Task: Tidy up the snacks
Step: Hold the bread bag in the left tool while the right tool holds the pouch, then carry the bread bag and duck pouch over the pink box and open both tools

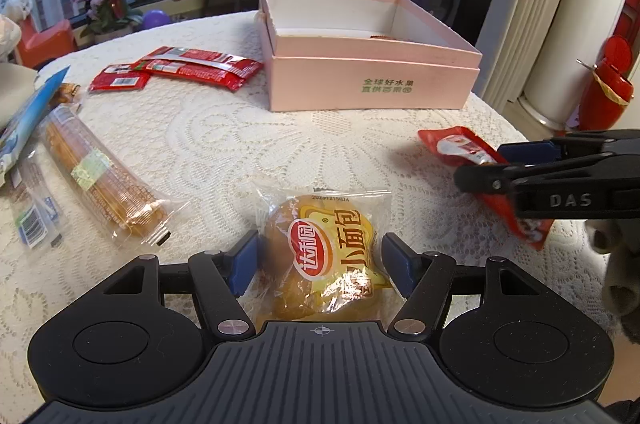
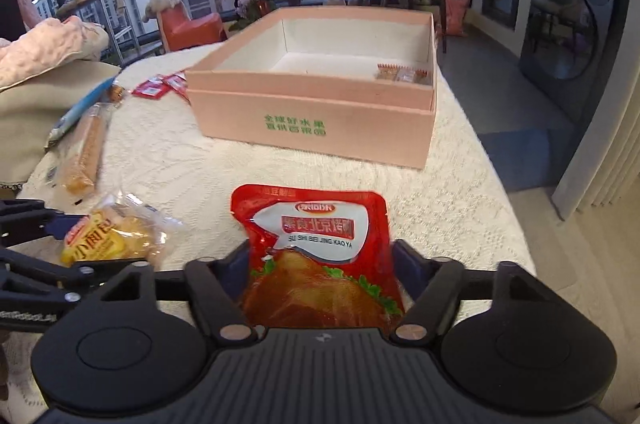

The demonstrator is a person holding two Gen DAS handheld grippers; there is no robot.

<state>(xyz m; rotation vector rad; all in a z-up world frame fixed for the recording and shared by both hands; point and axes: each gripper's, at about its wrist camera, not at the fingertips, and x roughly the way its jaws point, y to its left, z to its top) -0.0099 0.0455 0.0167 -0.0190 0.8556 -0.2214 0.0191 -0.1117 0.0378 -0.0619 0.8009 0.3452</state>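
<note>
Left wrist view: low over the counter [image 1: 224,144], angled down, facing the pink box [image 1: 372,80] from near. Right wrist view: alongside, same heading, box [image 2: 320,120] closer. Shared: box, bread packet [image 1: 324,256] [image 2: 116,236], red pouch [image 1: 480,180] [image 2: 320,256].

Colours as I logged them, placed from the pink box [image 1: 372,80]: the box was pale pink with green lettering and a white inside. Under it, a cream lace tablecloth [image 1: 224,144] with a floral pattern. Nearer than the box, my bun packet [image 1: 328,256] was clear, printed yellow and red; right of that, my pouch [image 2: 320,248] was red with a silver-white label. Left of the box, red sachets [image 1: 180,70].
</note>
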